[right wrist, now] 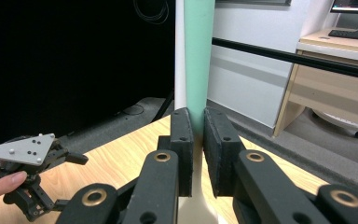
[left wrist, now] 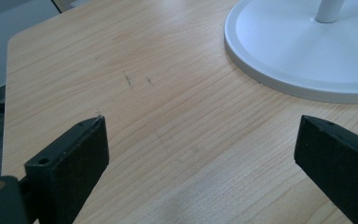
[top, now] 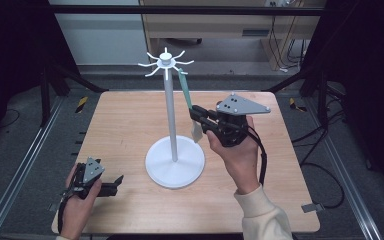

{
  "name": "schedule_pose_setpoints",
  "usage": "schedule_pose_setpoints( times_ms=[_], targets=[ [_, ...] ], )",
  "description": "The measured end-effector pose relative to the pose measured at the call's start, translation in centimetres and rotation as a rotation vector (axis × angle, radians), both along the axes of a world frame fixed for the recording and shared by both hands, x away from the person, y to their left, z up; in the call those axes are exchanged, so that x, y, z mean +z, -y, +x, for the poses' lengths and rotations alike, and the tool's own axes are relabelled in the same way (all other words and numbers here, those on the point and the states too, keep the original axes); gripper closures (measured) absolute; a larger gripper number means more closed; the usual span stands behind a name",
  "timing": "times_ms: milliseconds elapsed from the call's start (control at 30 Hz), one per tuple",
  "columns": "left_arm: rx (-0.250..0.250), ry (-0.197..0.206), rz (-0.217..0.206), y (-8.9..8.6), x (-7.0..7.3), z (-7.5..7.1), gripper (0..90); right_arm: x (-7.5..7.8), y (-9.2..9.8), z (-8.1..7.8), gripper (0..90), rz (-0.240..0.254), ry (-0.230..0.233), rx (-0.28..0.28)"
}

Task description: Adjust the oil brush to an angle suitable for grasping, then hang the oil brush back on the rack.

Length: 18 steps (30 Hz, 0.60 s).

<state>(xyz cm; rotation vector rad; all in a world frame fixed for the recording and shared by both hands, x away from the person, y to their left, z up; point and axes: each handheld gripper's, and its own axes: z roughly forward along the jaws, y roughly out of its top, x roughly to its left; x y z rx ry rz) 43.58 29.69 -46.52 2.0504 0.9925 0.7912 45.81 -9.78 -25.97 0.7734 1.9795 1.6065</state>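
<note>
left tongs (top: 111, 186) sit wide apart, parked low on the tabletop (top: 130, 125) near the stand (top: 172, 145). right tongs (top: 198, 116) are clamped on the green spatula (top: 186, 95) hanging beside the pole. i'd keep the grip firm and lift straight so the loop clears its hook (top: 180, 70) cleanly.

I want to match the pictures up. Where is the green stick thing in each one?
High view: the green utensil hangs from the white stand, right of its pole, pinched by the right tool.
Left gripper view: not in it.
Right gripper view: top centre, between the jaws.
Shared landmark: the white stand.
</note>
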Motion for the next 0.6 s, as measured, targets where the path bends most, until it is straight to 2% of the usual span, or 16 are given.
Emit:
schedule_pose_setpoints(
  times_ms=[400,433,600],
  targets=[
    [0.001,-0.002,0.002,-0.04,0.0,-0.05,2.6,-0.12,-0.06,0.28,82.7,-0.001,-0.001,-0.006],
    [0.001,0.0,0.0,-0.07,0.01,-0.04,2.6,-0.16,-0.13,0.35,85.2,-0.003,-0.004,-0.003],
    [-0.001,-0.001,0.0,0.0,0.0,-0.04,2.6,-0.29,-0.13,0.53,81.5,-0.008,-0.011,-0.002]
  ],
)
